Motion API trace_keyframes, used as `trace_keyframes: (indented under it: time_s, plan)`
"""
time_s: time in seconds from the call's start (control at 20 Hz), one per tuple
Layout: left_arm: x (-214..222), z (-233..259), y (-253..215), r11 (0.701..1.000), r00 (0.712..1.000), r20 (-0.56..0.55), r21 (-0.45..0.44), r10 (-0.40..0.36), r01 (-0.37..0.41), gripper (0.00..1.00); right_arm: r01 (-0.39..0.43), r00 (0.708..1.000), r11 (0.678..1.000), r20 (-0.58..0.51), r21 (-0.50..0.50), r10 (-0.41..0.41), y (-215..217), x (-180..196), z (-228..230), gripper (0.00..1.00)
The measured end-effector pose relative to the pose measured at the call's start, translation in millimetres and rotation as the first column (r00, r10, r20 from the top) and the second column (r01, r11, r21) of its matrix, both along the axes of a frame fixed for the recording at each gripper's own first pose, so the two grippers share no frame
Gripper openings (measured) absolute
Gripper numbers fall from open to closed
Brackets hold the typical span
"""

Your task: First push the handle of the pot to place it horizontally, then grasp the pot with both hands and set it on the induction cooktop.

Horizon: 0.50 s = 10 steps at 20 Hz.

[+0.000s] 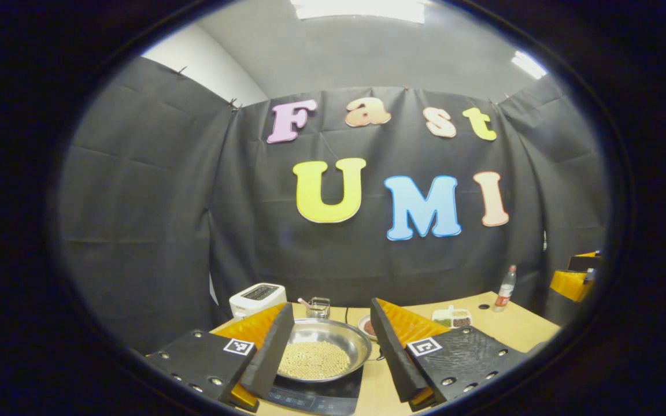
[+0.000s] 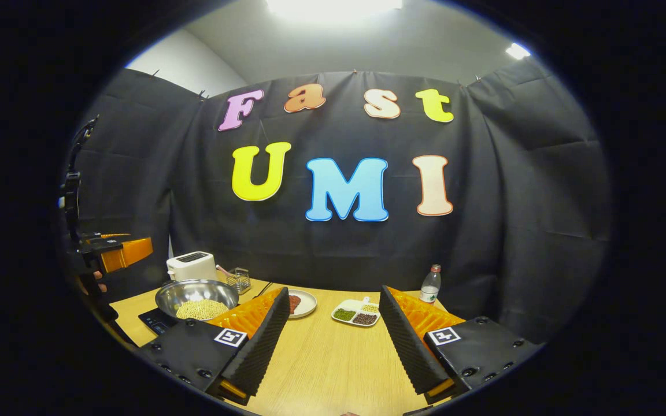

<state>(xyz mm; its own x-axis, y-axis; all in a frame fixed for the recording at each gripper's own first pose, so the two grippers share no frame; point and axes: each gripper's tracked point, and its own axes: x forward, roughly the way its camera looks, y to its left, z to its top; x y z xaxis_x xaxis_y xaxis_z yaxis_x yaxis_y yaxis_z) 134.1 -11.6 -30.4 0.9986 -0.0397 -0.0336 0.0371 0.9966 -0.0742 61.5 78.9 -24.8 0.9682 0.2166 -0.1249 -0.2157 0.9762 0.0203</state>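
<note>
The steel pot [image 1: 324,346], with pale beans in its bottom, sits on the black induction cooktop [image 1: 315,398]. My left gripper [image 1: 330,315] is open, and the pot appears between and beyond its fingers. In the right gripper view the pot [image 2: 197,297] rests on the cooktop [image 2: 154,319] at the table's left. There the left gripper [image 2: 128,252] hangs above and left of it, apart from it, held by a hand [image 2: 99,283]. My right gripper [image 2: 333,297] is open over bare table, holding nothing. I cannot make out the pot's handle.
A white toaster [image 2: 191,266] and a small glass holder [image 2: 240,280] stand behind the pot. A plate [image 2: 301,303], a divided dish of beans [image 2: 357,313] and a water bottle [image 2: 430,284] sit mid-table. The wooden table [image 2: 333,358] runs up to the black cloth wall.
</note>
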Motion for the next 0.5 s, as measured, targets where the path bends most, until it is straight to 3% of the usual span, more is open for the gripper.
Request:
trace_keyframes:
  time_s: [0.05, 0.1, 0.25, 0.3, 0.35, 0.5]
  plan:
    - [-11, 8, -5, 1.000, 1.000, 0.015, -0.003, -0.007, 0.007, 0.78, -0.002, 1.000, 1.000, 0.010, 0.003, 0.002, -4, -9, 5, 0.92]
    - [-20, 16, -7, 1.000, 1.000, 0.025, -0.002, -0.014, 0.014, 0.78, -0.001, 1.000, 1.000, 0.019, 0.005, 0.001, -8, -16, 9, 0.98]
    - [-48, 28, -6, 0.999, 0.998, 0.049, 0.022, -0.032, 0.031, 0.78, 0.020, 0.999, 1.000, 0.050, 0.006, -0.020, -15, -38, 20, 0.98]
    - [-57, 31, -3, 0.999, 0.998, 0.054, 0.029, -0.037, 0.035, 0.80, 0.032, 0.998, 0.999, 0.055, 0.009, -0.033, -17, -44, 22, 0.92]
    - [-64, 31, -2, 0.999, 0.998, 0.055, 0.034, -0.040, 0.038, 0.78, 0.039, 0.998, 0.999, 0.057, 0.017, -0.040, -15, -51, 24, 0.98]
    - [-81, 26, 11, 0.998, 0.998, 0.035, 0.035, -0.046, 0.045, 0.80, 0.067, 0.996, 0.998, 0.066, 0.020, -0.068, -13, -67, 29, 0.98]
